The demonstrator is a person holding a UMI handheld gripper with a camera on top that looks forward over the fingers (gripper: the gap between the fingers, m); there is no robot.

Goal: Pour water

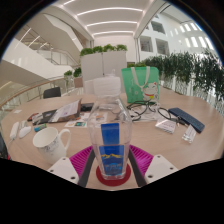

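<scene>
Currently: hand-held gripper (112,158) clenched on water bottle (111,140), upright above table (160,140); held level to avoid spilling. White mug (50,142) nearby, likely pour target.

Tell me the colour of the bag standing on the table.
Green bag, clearest in the gripper view.
</scene>
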